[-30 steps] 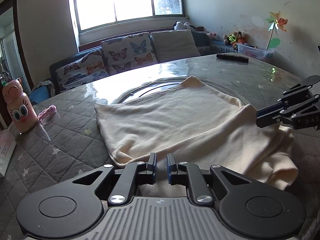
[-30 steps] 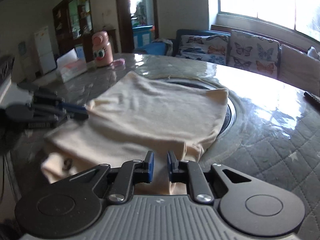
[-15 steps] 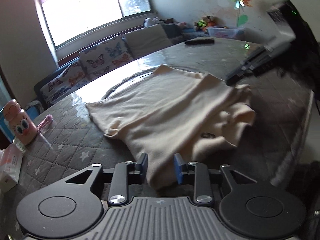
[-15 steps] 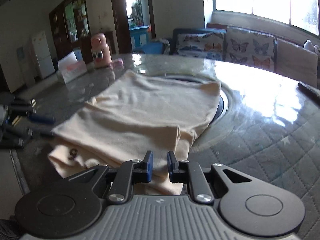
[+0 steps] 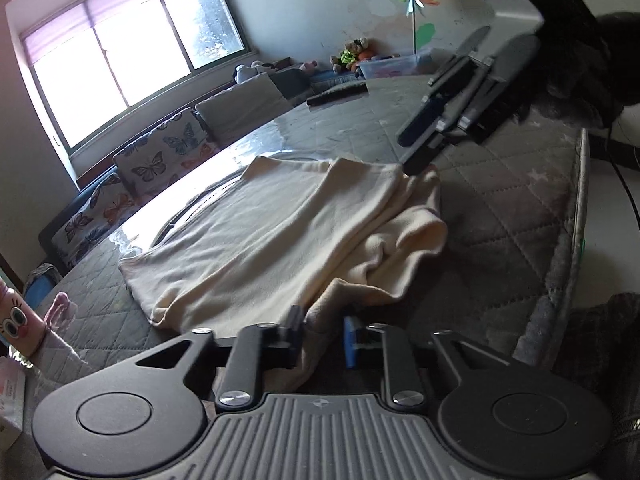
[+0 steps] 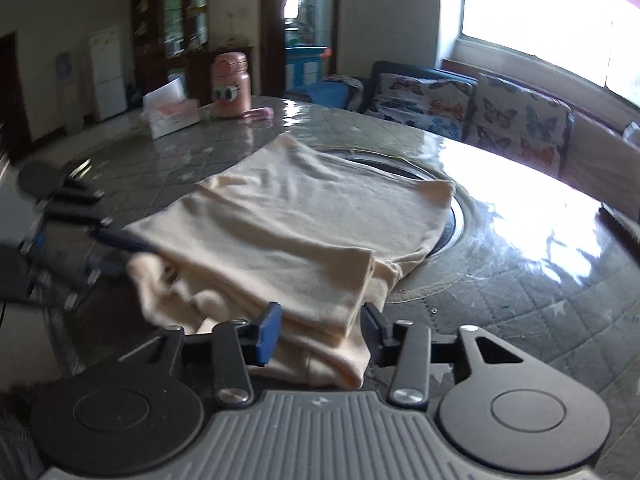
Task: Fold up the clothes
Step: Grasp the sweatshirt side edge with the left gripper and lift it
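A cream garment [image 5: 300, 220] lies folded on the quilted table, with bunched layers at its near end. My left gripper [image 5: 323, 334] is at that end and its jaws are closing, pinching up a raised fold of the cloth. The right wrist view shows this gripper [image 6: 120, 254] at the garment's [image 6: 312, 216] left corner. At the opposite corner my right gripper [image 6: 320, 332] has its jaws opening. The folded edge lies between its pads, and they stand clear of it. In the left wrist view the right gripper [image 5: 406, 152] hovers over the far corner.
A pink cartoon bottle [image 6: 231, 85] and a tissue box [image 6: 170, 116] stand at the table's far left. A dark remote [image 5: 338, 94] lies at the far side. The glass turntable's rim [image 6: 452, 216] runs under the garment. The table's edge [image 5: 576, 220] is close by.
My left gripper opened, shifted along the garment's near end while rolling, and is closing on a fold. My right gripper, shut on the cloth before, has spread its jaws.
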Demonstrator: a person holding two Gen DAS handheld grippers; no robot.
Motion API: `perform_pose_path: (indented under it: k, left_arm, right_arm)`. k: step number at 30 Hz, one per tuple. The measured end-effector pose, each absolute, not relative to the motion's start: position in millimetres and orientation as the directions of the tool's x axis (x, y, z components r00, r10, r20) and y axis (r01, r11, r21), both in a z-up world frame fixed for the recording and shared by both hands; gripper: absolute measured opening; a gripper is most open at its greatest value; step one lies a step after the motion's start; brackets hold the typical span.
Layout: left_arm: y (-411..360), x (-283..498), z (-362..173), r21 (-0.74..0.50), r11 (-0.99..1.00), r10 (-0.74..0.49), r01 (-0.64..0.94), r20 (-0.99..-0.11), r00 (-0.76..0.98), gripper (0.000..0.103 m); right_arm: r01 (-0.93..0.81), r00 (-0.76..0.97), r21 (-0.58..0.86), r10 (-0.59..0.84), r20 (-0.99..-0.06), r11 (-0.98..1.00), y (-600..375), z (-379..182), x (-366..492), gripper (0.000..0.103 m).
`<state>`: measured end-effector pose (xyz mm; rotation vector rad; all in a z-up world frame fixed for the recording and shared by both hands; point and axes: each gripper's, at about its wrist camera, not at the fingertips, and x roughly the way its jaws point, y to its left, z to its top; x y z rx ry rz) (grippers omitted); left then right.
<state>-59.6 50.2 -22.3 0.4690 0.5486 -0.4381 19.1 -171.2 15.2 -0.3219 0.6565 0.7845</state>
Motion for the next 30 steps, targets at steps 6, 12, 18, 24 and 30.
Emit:
perform_pose_path:
  k: [6, 12, 18, 24, 30]
  left_arm:
    - [67, -34, -2, 0.204, 0.878, -0.261, 0.433, -0.553, 0.791, 0.01]
    - [74, -15, 6, 0.146, 0.904, -0.265, 0.402, -0.545, 0.795, 0.01]
    - [79, -21, 1, 0.136, 0.905, -0.265, 0.403, -0.561, 0.784, 0.014]
    - [80, -44, -8, 0.186, 0.892, -0.244, 0.412, -0.57, 0.785, 0.028]
    - [73, -55, -23, 0.288, 0.863, -0.189, 0.415, -0.578, 0.794, 0.038]
  right_arm:
    - [-0.821, 0.485, -0.114, 0.578, -0.657, 0.56, -163, 15, -6, 0.06]
    - [-0.85, 0.495, -0.207, 0.601, -0.628, 0.485, -139, 2, -12, 0.067]
    - [-0.852, 0.473, -0.156, 0.605, -0.641, 0.5, -121, -7, 12, 0.04]
    - [-0.827, 0.427, 0.011, 0.639, -0.64, 0.563, -129, 5, 37, 0.016]
    - [-0.807, 0.434, 0.055, 0.654, -0.619, 0.588, -129, 16, 47, 0.013]
